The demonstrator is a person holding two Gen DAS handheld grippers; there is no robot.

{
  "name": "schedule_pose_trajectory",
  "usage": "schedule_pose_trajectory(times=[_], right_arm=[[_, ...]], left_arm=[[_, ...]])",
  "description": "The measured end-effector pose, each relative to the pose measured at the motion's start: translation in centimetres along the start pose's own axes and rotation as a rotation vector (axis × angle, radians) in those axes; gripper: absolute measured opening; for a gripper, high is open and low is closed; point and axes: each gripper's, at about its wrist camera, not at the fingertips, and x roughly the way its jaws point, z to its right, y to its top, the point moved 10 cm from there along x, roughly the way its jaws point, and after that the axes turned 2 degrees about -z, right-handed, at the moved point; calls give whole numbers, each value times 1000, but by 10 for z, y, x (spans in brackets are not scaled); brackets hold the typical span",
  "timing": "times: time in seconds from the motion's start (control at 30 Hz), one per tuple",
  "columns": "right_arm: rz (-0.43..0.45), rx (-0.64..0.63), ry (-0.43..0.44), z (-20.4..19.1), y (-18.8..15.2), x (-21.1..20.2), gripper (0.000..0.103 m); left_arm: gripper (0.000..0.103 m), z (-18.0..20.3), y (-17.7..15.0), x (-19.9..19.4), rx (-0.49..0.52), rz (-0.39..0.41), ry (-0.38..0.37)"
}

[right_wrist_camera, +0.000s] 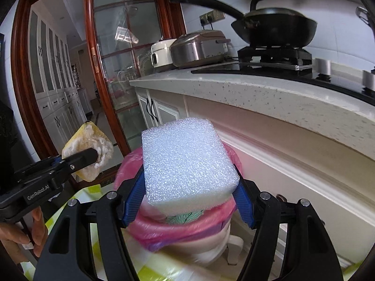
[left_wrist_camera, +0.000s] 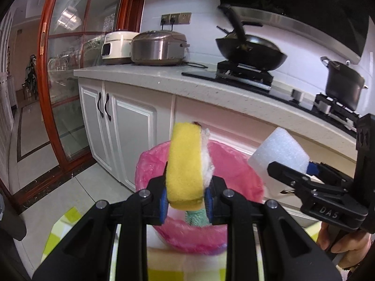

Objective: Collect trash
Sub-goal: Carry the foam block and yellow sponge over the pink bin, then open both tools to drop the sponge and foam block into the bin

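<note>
My left gripper (left_wrist_camera: pixel 186 199) clamps the yellow sponge (left_wrist_camera: pixel 185 164); my right gripper (right_wrist_camera: pixel 187 194) grips the white foam block (right_wrist_camera: pixel 187 159). Both over the pink-lined bin (left_wrist_camera: pixel 236 175), beside the counter (left_wrist_camera: pixel 211 93).

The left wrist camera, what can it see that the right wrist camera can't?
Only the left wrist view shows the dark lidded stockpot on the far burner. Only the right wrist view shows the row of white hallway cabinets. Both show the yellow sponge pinched in the left gripper, the white foam block in the right gripper, and the pink-lined bin.
</note>
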Motion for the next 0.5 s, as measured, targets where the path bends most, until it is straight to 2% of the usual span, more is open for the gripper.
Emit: schedule_pose_trajectory(times=[0.2, 0.33, 0.5], right_arm=[[-30, -11, -7, 9, 3, 38, 65], [-48, 11, 2, 18, 1, 60, 66], [-49, 23, 8, 26, 2, 73, 66]], left_arm=[[25, -11, -7, 46, -9, -49, -14], [25, -12, -11, 64, -11, -53, -21], [34, -12, -12, 72, -26, -45, -32]])
